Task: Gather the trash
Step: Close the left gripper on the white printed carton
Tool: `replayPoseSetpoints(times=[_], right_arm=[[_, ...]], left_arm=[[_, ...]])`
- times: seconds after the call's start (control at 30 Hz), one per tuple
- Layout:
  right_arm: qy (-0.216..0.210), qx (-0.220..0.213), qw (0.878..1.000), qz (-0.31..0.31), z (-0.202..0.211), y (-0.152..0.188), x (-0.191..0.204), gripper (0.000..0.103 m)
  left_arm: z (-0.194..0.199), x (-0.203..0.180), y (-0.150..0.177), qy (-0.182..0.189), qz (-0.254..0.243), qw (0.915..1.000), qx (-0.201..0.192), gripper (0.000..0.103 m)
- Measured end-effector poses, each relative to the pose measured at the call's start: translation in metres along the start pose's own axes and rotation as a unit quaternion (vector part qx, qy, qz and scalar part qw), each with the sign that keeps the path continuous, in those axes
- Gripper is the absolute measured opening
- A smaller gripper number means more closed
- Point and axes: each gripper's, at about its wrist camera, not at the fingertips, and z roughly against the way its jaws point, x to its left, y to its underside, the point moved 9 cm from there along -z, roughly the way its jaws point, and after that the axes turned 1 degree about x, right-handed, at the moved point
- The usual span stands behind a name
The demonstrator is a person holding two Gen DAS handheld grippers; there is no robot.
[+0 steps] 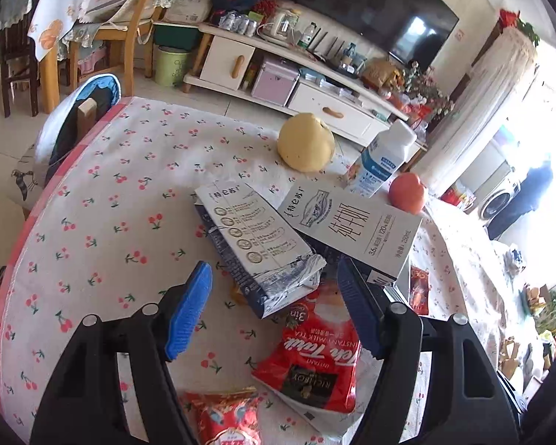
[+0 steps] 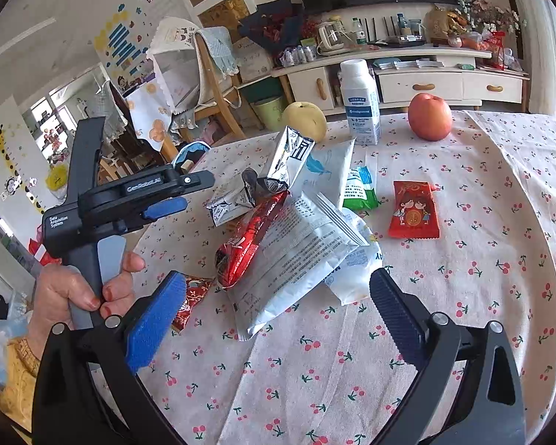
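Note:
A heap of trash lies mid-table: two flattened milk cartons, a red milk-tea packet, a small red wrapper. My left gripper is open, its blue fingers either side of the near carton's end, just above it. In the right wrist view the heap shows a white foil bag, a red packet, crushed cartons, a green wrapper and a red sachet. My right gripper is open, just short of the white bag. The left gripper shows there too.
A yellow pear, a white bottle and a red apple stand at the table's far side. The cherry-print tablecloth covers the table. A chair stands off the left edge; a TV cabinet is behind.

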Motion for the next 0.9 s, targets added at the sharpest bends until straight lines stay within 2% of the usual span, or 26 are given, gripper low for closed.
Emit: replayPoseSetpoints(times=[0.17,0.43,0.53,0.7,0.9], right_arm=[[0.0,0.003,1.0,0.013,-0.002,0.002,0.004,0.098],[-0.003,0.015,1.0,0.01,-0.01,0.005,0.003,0.098],[-0.006,0.017,1.0,0.012,-0.012,0.005,0.006,0.098],[0.002,0.027,0.999,0.023,-0.018,0.009,0.009,0.098],[0.0,0.042,0.999,0.024,-0.029,0.012,0.011,0.098]], left_arm=[[-0.014,-0.01,-0.009,-0.012,0.002,0.9999,-0.006,0.073],[-0.043,-0.002,-0.003,-0.081,-0.018,0.9965,0.015,0.073],[-0.045,0.01,-0.004,-0.084,-0.001,0.9963,0.015,0.073],[-0.045,0.021,-0.006,-0.071,0.023,0.9971,0.01,0.064],[-0.037,0.021,-0.005,-0.071,0.015,0.9973,0.0,0.063]])
